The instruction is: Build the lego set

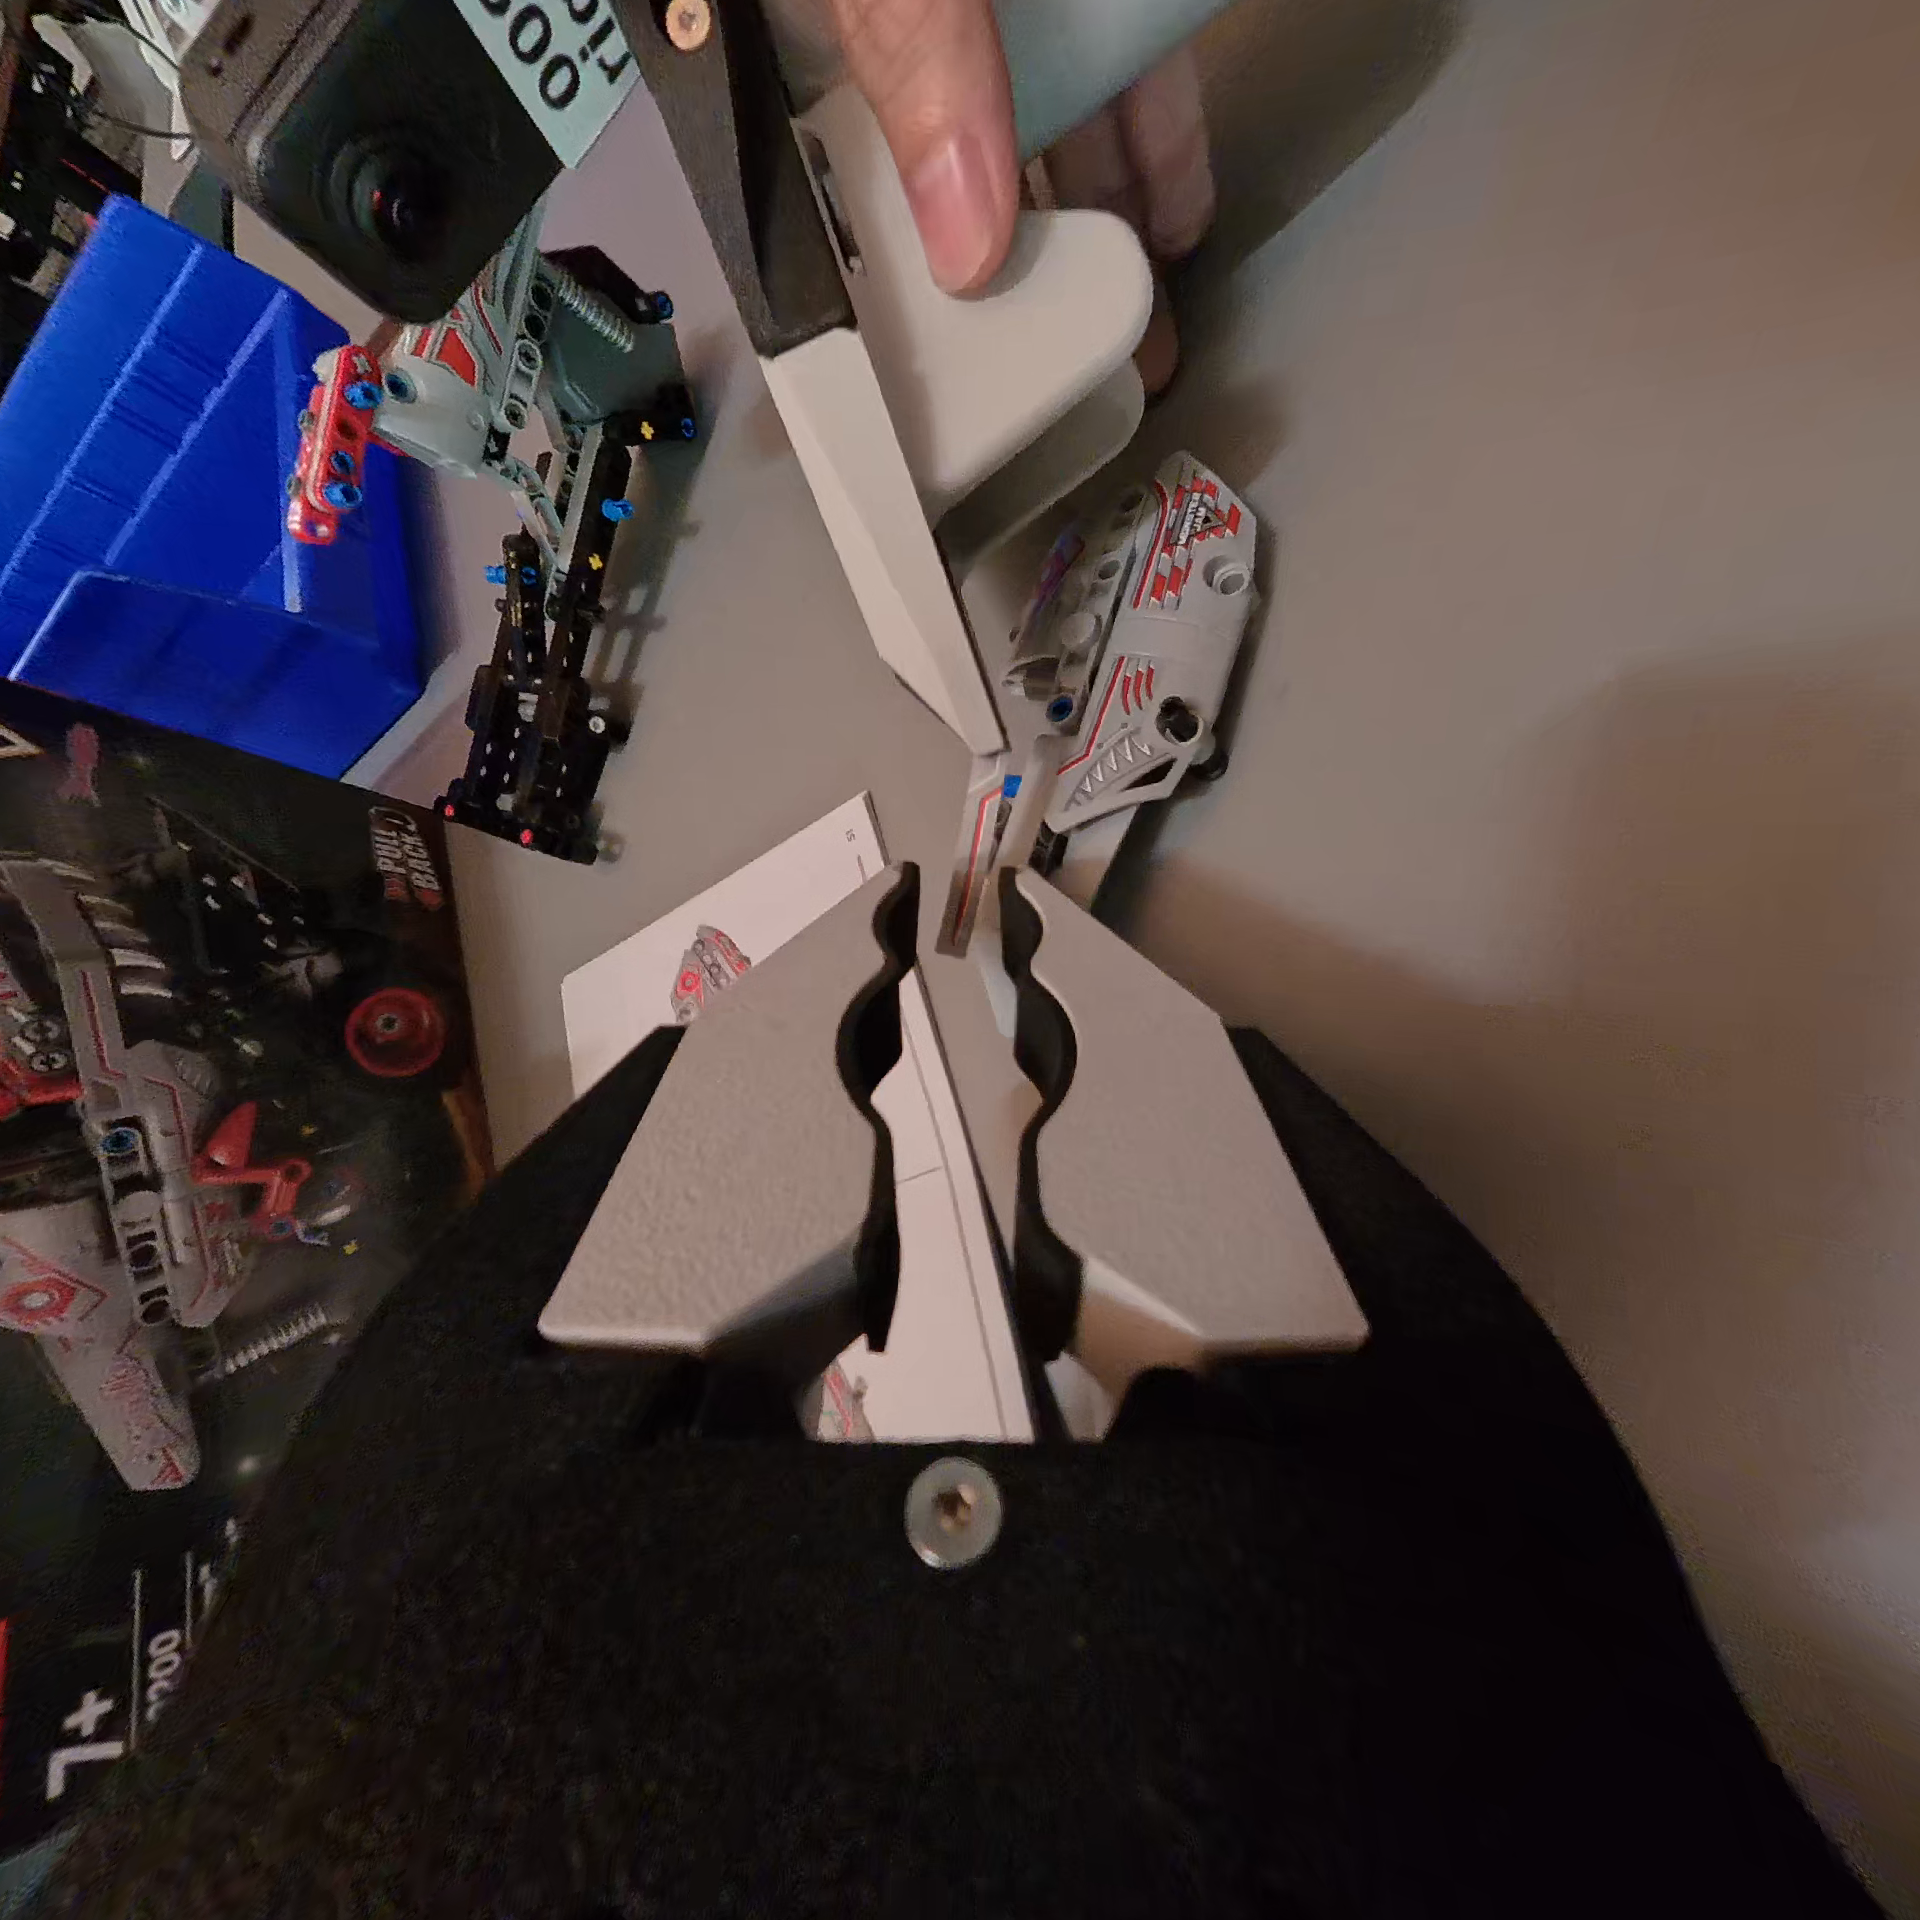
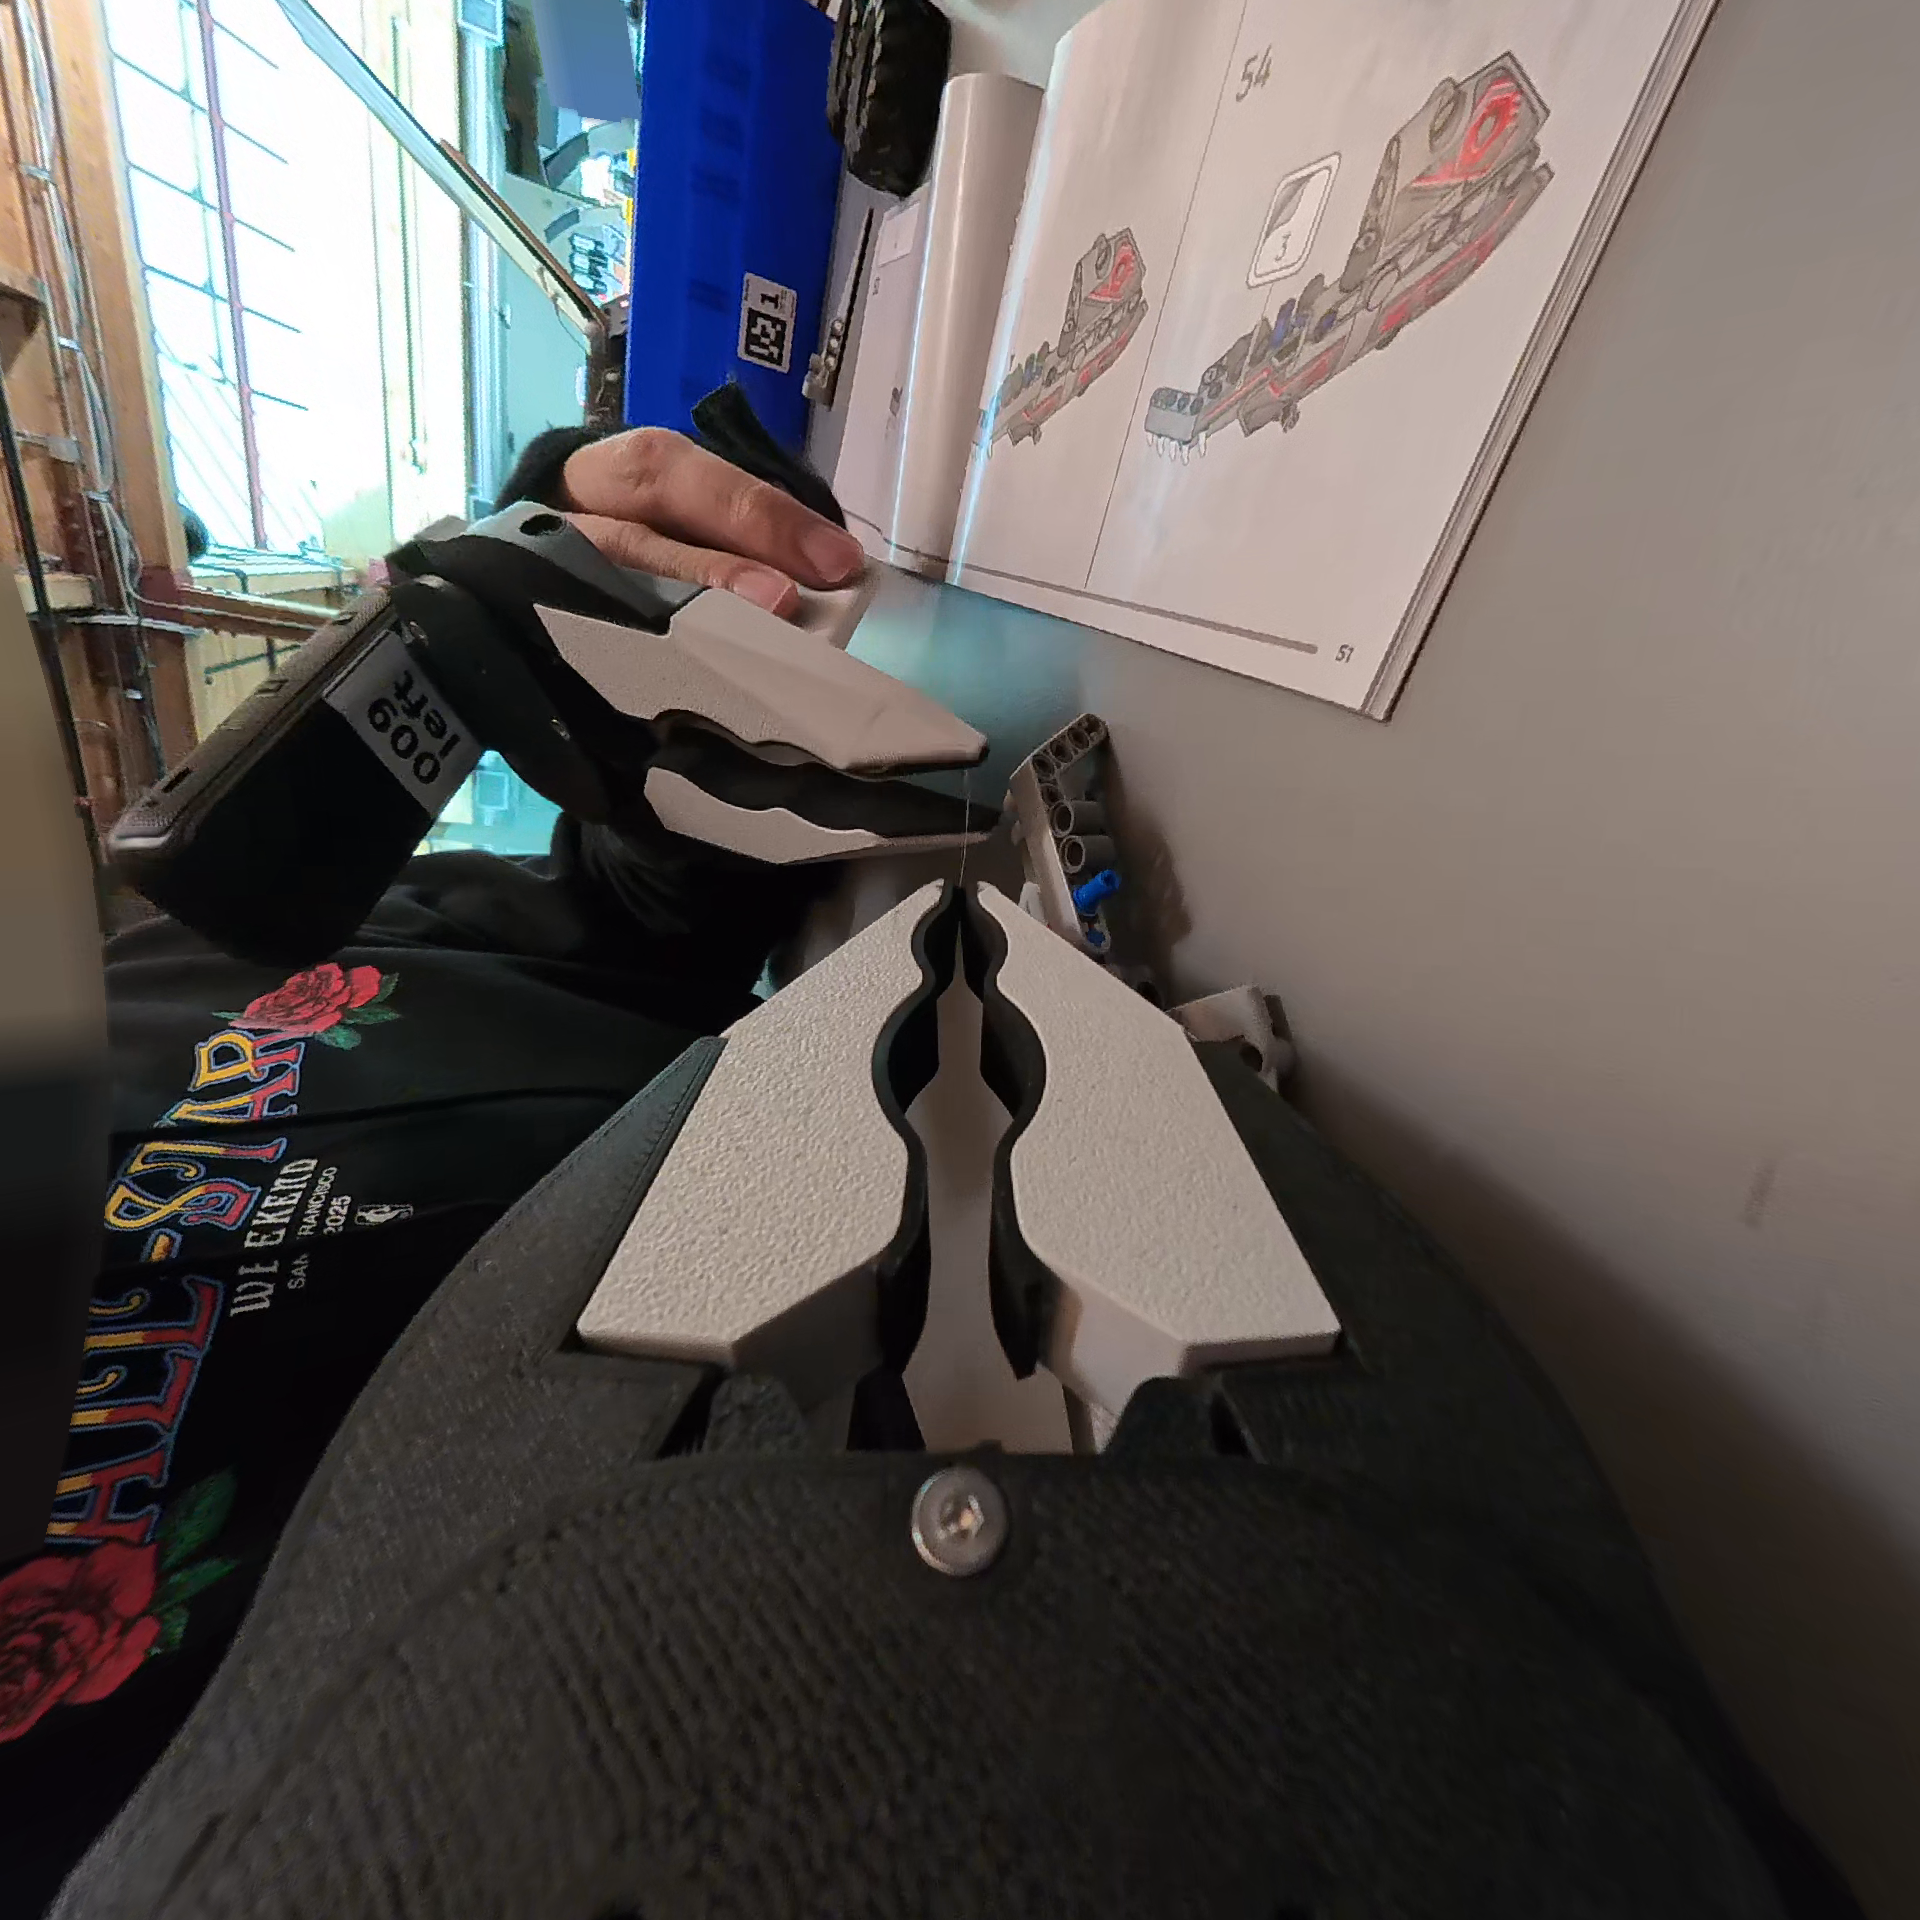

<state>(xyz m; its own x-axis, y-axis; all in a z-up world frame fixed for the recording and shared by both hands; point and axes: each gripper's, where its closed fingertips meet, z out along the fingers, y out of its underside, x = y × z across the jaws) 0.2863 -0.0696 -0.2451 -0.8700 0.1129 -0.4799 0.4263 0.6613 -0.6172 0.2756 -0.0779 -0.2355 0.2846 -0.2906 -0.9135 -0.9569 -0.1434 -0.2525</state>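
A grey panel assembly [image 1: 1153, 623] with red markings and a teeth print lies on the grey table; it also shows in the right wrist view [image 2: 1070, 821]. A thin grey strip with a red line [image 1: 971, 873], like a sticker, hangs just in front of it. It shows edge-on as a fine line in the right wrist view [image 2: 964, 831]. My right gripper [image 2: 961, 899] is shut on one end of the strip and comes in from above in the left wrist view [image 1: 987, 743]. My left gripper [image 1: 958, 883] is narrowly open with the strip's other end between its tips, and it also shows in the right wrist view [image 2: 987, 790].
A black chassis with grey and red parts [image 1: 551, 644] lies to the left beside a blue bin [image 1: 187, 468]. The set's box [image 1: 208, 1091] lies at the near left. The open instruction booklet [image 2: 1299, 364] lies under and beyond my grippers. A person's torso [image 2: 312, 1143] is close. Only a small space, under 4 cm, lies between the two pairs of fingers.
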